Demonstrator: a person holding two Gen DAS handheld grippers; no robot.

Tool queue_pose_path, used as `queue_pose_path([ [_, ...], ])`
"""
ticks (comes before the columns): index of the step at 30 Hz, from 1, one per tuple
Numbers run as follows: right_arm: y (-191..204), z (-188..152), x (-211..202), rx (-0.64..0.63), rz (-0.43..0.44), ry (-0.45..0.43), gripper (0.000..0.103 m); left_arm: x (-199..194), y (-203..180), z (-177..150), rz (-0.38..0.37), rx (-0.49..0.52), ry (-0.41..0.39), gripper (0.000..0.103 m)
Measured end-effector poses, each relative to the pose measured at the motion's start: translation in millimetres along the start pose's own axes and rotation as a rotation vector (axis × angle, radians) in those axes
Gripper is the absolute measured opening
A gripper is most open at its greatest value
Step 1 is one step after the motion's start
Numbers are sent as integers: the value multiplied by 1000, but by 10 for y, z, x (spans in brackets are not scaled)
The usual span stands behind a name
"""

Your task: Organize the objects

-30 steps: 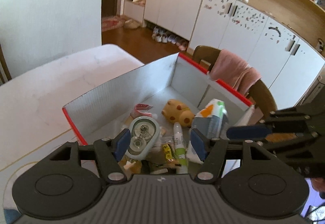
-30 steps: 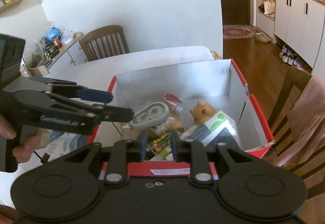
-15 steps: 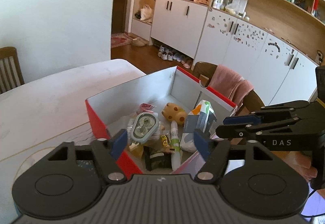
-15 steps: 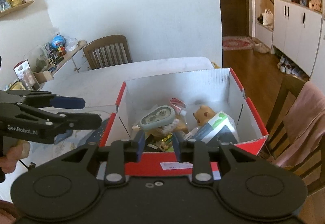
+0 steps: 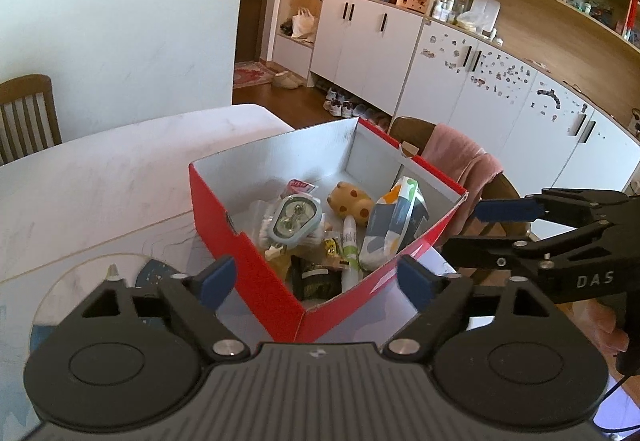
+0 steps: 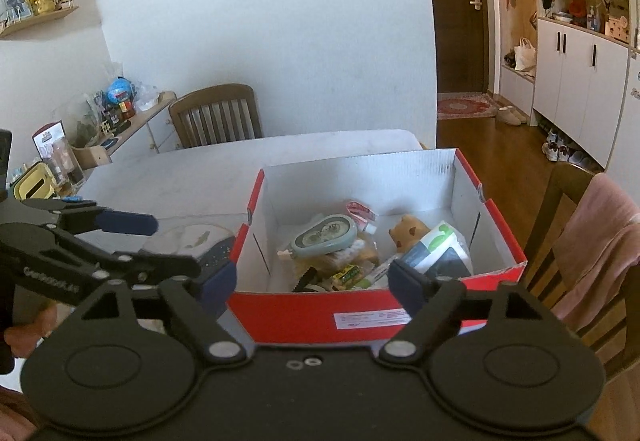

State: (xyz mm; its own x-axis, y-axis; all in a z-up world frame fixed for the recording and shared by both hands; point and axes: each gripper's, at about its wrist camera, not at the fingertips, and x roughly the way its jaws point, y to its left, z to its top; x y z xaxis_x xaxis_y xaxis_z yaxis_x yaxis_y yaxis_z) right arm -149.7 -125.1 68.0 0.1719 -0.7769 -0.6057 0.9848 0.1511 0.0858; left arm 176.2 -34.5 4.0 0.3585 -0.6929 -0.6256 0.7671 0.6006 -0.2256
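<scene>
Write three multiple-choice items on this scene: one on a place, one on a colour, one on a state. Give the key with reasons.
1. Where does the pale green oval case lie?
A. on the table beside the box
B. inside the box, on top of other items
C. on the chair

2. What colour is the outside of the box?
A. red
B. blue
C. brown

3. How do the left claw and right claw stand?
A. both shut on items
B. one open, one shut
C. both open and empty

Key: 1 B, the case rests on the pile within the walls; 2 A, the outer walls are red; 3 C, each claw's pads are spread with nothing between.
</scene>
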Motion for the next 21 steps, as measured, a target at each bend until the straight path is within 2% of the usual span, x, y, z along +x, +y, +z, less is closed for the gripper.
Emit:
queue_pose_path([
  [1, 8, -9, -14, 4, -2, -6, 91, -16, 1, -16, 0, 0, -4, 103],
  [4, 13, -37, -51, 22, -2, -23, 102, -61, 1, -54, 0, 6, -15, 103],
  [17, 95, -179, -171, 37, -74, -91, 103, -231, 0, -108, 8, 20, -55, 103],
  [21, 126, -218, -199, 31, -87, -97, 102, -232, -15, -120, -1, 41, -43, 103],
])
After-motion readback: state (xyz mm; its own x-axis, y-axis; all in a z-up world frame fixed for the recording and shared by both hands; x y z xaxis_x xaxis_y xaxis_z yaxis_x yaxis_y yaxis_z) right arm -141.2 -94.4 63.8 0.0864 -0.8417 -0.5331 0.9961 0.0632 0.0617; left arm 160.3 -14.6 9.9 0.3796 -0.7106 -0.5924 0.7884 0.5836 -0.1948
